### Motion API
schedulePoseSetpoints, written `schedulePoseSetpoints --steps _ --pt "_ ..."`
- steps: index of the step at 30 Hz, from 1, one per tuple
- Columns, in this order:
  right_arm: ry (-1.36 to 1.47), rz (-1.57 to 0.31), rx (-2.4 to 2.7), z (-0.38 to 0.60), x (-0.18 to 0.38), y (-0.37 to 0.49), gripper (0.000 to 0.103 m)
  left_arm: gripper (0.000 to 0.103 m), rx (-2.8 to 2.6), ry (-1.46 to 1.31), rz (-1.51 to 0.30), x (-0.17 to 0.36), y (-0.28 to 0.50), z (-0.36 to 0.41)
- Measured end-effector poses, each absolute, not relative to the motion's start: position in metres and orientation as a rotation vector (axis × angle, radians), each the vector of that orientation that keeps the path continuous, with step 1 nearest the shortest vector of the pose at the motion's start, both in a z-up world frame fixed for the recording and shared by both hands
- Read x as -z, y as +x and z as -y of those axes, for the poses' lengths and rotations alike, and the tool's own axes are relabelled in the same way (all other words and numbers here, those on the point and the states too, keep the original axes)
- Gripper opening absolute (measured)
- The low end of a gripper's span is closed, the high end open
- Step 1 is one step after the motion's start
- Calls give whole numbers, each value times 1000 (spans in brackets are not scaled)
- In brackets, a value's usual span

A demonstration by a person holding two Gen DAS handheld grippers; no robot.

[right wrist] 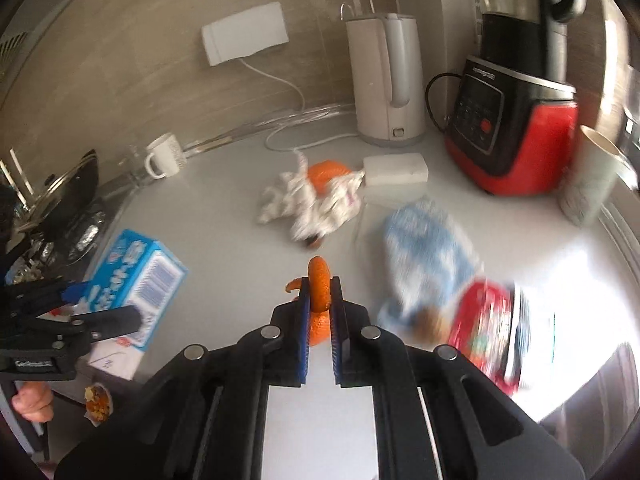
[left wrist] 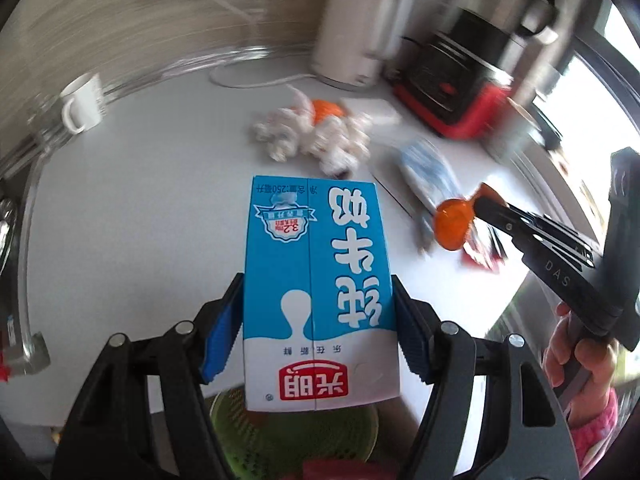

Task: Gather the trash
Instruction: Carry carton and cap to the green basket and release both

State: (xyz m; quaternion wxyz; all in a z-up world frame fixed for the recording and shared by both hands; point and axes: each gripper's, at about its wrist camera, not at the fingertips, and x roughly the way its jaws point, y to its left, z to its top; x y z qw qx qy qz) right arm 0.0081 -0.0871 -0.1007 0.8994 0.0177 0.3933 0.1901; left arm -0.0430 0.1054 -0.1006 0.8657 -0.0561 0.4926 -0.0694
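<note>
The milk carton [left wrist: 316, 296], gripped lengthwise in the left gripper [left wrist: 320, 320], is held directly above the green basket [left wrist: 296, 436]; orange peel [right wrist: 319, 280] is pinched in the right gripper [right wrist: 319, 300].

Both grippers are black with blue ribbed pads [left wrist: 222, 332] and round silver bolts. The right gripper [left wrist: 478, 204] bears pale "DAS" lettering; a pink knitted sleeve [left wrist: 596, 432] shows near it.

A: Site type?
B: Home kitchen. White kettle [right wrist: 386, 80] plugged in by the wall, red-and-black blender [right wrist: 510, 120] beside it.
A: More signs?
B: Mug [right wrist: 164, 156] on the pale desk [right wrist: 224, 240]; pan with glass lid [right wrist: 60, 196] at the left. Food litter too: orange peel [right wrist: 326, 174], crumpled tissue [right wrist: 316, 204].
</note>
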Motion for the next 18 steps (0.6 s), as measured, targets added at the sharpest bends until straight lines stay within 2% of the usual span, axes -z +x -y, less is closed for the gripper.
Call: schedulePoseSetpoints --steps 5,18 --pt "77 -829 -328 76 99 -61 9 66 304 4 -1041 110 -90 -106" --pt "149 -920 -195 23 135 -183 10 68 517 141 -1219 198 -164 -116"
